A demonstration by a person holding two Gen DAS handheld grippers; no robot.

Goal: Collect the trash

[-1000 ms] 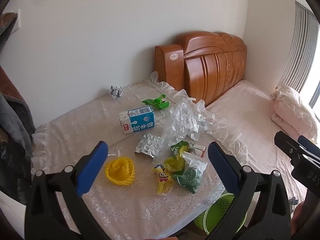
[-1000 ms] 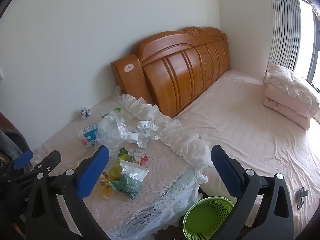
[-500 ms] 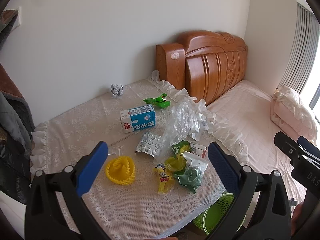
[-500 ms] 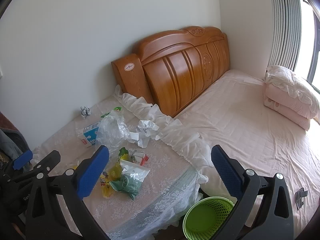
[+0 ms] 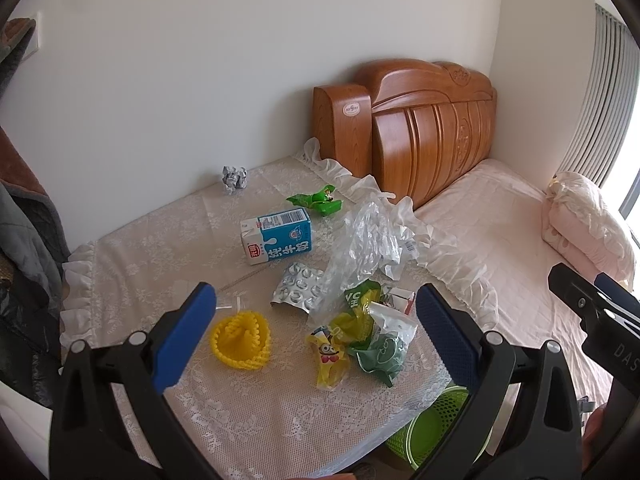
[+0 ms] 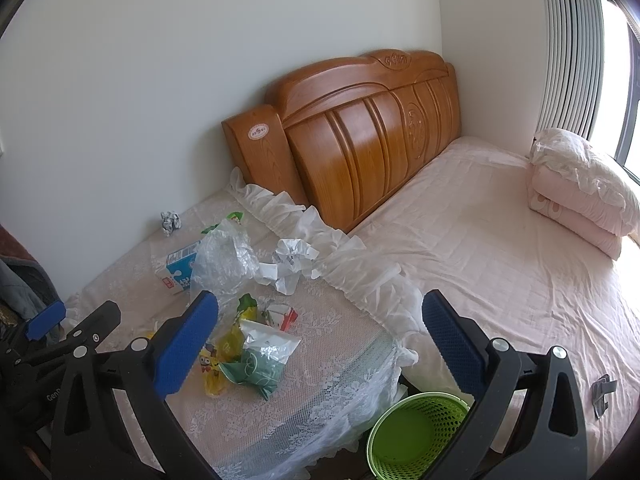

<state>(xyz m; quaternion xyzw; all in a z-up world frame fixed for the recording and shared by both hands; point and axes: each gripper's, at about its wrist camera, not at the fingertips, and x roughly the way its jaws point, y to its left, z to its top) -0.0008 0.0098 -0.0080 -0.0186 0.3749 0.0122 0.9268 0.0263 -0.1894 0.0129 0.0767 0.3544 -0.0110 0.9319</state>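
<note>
Nothing collected yet: green bin (image 6: 416, 436) looks empty, milk carton (image 5: 277, 235) and wrappers (image 5: 360, 336) litter the tabletop (image 5: 160, 240); left hand-held gripper (image 5: 316, 334) and right hand-held gripper (image 6: 320, 338) hover spread, holding nothing.

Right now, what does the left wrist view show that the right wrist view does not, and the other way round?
Only the left wrist view shows the yellow heart-shaped basket, the silver blister pack and the whole green wrapper by the frill.

Only the right wrist view shows the crumpled white paper clearly, the inside of the green bin, which looks empty, and a small grey scrap on the bed.

Both show the milk carton, the clear plastic bag, the foil ball, the snack wrappers and both grippers open, holding nothing.
</note>
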